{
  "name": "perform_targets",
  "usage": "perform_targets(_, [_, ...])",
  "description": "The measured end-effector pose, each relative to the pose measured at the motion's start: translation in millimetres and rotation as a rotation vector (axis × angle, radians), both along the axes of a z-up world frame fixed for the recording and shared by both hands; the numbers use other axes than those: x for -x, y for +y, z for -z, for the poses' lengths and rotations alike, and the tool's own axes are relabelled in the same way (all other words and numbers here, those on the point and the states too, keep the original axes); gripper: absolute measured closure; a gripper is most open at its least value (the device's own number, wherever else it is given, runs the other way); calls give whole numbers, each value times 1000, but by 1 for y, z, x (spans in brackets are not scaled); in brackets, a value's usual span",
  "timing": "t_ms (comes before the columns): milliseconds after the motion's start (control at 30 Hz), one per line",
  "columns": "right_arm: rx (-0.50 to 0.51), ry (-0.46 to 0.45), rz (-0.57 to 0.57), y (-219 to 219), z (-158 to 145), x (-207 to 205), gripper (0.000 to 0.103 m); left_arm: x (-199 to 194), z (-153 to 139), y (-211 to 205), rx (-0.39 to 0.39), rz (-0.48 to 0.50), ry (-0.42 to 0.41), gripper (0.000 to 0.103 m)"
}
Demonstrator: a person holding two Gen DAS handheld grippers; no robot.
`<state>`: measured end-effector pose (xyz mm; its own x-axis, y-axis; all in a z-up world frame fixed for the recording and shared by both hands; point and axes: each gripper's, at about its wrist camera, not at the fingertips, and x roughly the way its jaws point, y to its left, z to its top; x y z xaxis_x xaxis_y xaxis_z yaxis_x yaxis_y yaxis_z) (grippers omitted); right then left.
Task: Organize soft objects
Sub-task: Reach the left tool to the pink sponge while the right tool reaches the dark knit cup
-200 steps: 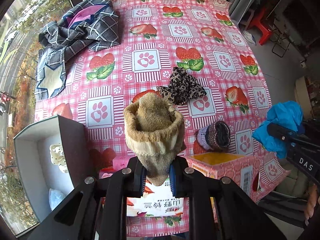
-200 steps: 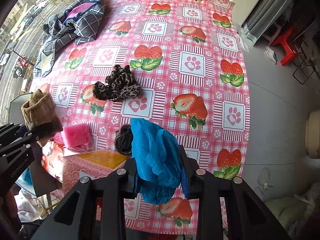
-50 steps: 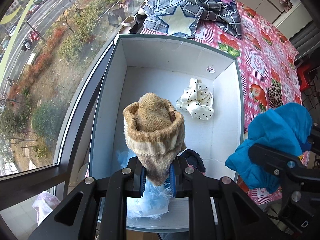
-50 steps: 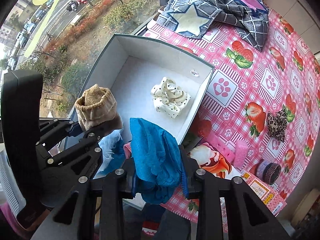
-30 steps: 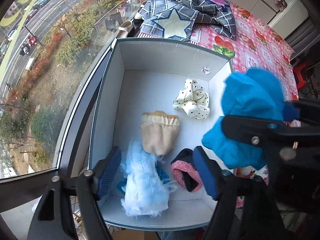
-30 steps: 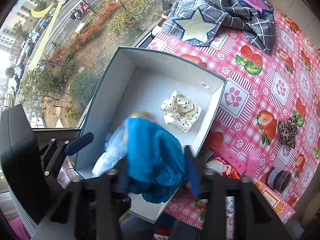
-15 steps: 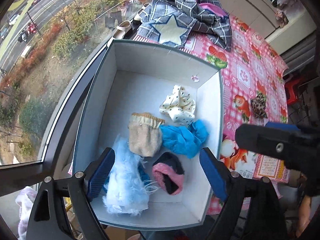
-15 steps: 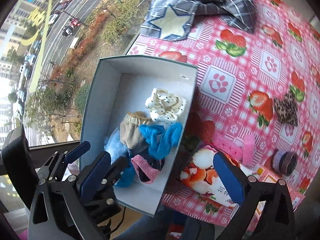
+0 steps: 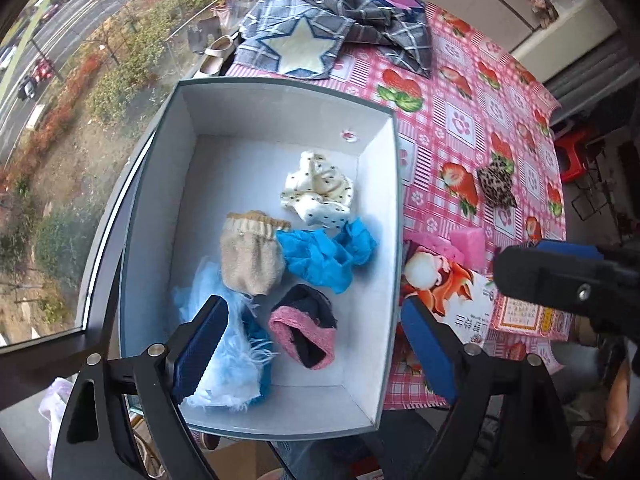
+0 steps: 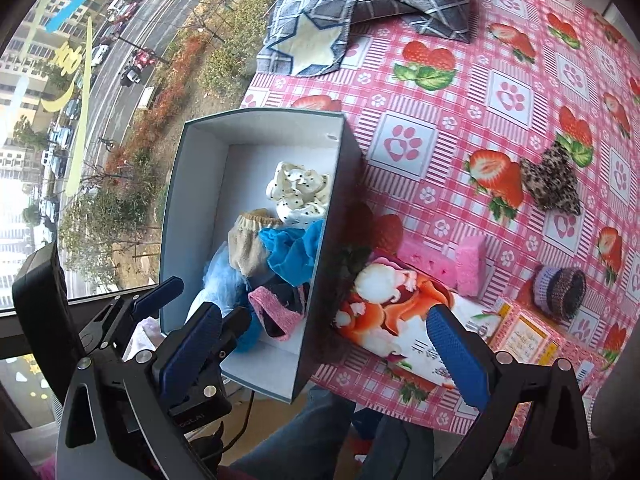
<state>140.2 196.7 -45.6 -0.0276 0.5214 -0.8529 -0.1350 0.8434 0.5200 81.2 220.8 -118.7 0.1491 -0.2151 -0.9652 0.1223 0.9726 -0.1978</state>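
Observation:
A grey box (image 9: 396,184) (image 10: 336,216) stands beside the table's edge. Inside lie a tan knit sock (image 9: 250,256) (image 10: 246,246), a blue cloth (image 9: 324,256) (image 10: 292,256), a white dotted cloth (image 9: 318,194) (image 10: 298,192), a pink-trimmed dark item (image 9: 304,330) (image 10: 276,312) and a pale blue fluffy piece (image 9: 216,344). My left gripper (image 9: 312,340) is open and empty above the box's near end. My right gripper (image 10: 324,346) is open and empty over the box's right wall. A leopard-print cloth (image 9: 496,188) (image 10: 554,184) and a purple knit roll (image 10: 560,286) lie on the table.
The pink strawberry tablecloth (image 10: 500,92) carries a plaid blanket with a star (image 9: 320,36) at the far end, pink sponges (image 10: 444,260) and printed cartons (image 10: 400,320) at the near edge. A window with a street view lies left of the box.
Both grippers opened and dropped their loads into the box: the tan sock from the left, the blue cloth from the right. Both have since drawn back and up.

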Motion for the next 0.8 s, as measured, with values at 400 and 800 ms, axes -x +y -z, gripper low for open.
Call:
perform_targets(400, [1,28,225,-135,-1,12,0,-15,-12,-98,32,168,30,13])
perform_targets(800, [-25,108,427,-243,40,46,0,-50,55,-196,-66,283,202,13])
